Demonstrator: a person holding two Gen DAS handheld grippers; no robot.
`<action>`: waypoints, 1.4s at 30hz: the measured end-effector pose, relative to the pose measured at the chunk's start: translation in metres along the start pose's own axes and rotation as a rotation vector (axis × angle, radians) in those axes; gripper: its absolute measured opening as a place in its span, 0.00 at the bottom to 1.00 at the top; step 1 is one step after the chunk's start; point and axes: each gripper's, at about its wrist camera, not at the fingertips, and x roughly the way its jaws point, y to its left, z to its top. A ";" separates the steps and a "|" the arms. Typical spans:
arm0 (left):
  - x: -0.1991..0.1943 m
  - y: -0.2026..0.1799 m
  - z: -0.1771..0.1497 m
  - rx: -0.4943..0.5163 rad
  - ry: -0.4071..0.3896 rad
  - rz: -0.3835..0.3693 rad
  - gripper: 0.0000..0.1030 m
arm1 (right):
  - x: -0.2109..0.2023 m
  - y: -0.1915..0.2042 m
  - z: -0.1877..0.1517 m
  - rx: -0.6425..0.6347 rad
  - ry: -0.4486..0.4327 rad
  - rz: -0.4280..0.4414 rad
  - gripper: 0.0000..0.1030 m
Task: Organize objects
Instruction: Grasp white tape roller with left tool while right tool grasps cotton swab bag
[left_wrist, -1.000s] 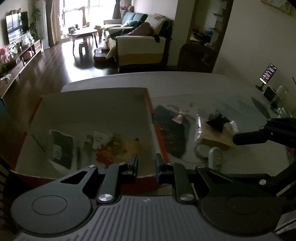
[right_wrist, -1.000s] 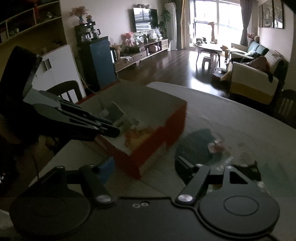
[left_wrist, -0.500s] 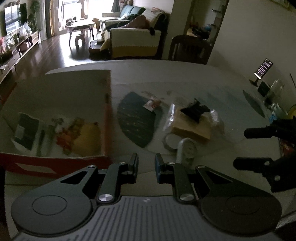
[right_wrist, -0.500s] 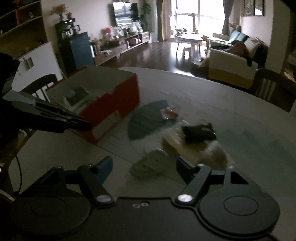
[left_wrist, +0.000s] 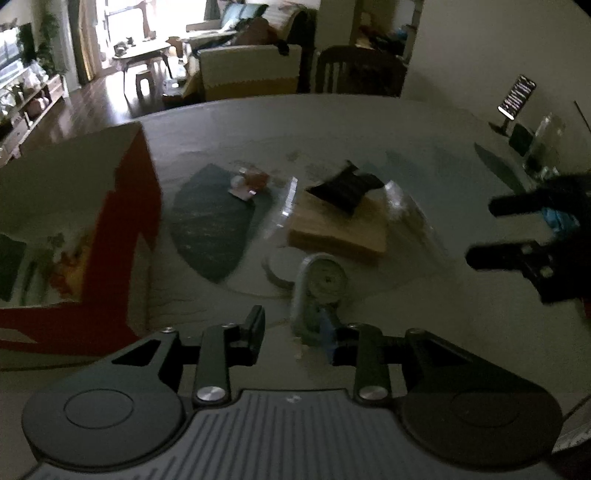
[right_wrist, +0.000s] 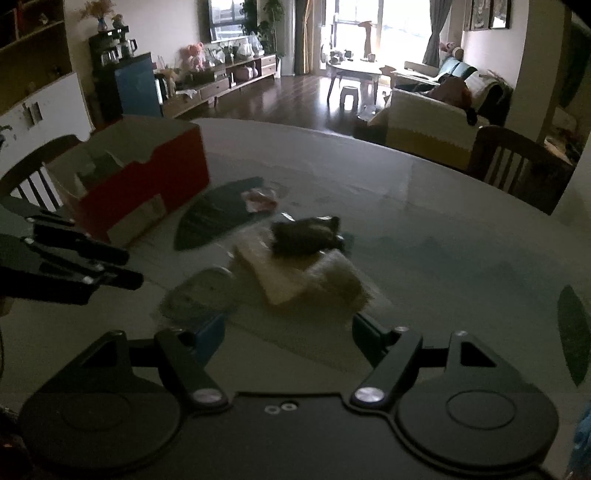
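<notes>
Left gripper (left_wrist: 295, 332) hangs spread and empty, the small round-faced clock (left_wrist: 319, 291) lying just ahead of its tips, slightly right of centre. Right gripper (right_wrist: 286, 334), also spread and empty, sits farther off, so the left looks nearer.

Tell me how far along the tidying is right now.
Partly done: the red box already has some items inside. Nothing is in hand; the left gripper and right gripper both have open, empty jaws. Still loose on the table: the white round gadget just ahead of the left jaws, the black bundle on the tan block, and the small wrapped item.
</notes>
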 end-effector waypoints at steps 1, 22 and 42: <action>0.003 -0.003 0.000 0.000 0.005 -0.005 0.30 | 0.004 -0.005 0.000 -0.011 0.004 -0.006 0.74; 0.060 -0.026 0.003 0.001 0.018 0.001 0.82 | 0.079 -0.047 0.019 -0.242 0.117 0.017 0.74; 0.082 -0.027 0.001 -0.029 0.040 0.044 0.87 | 0.106 -0.035 0.022 -0.354 0.134 0.095 0.68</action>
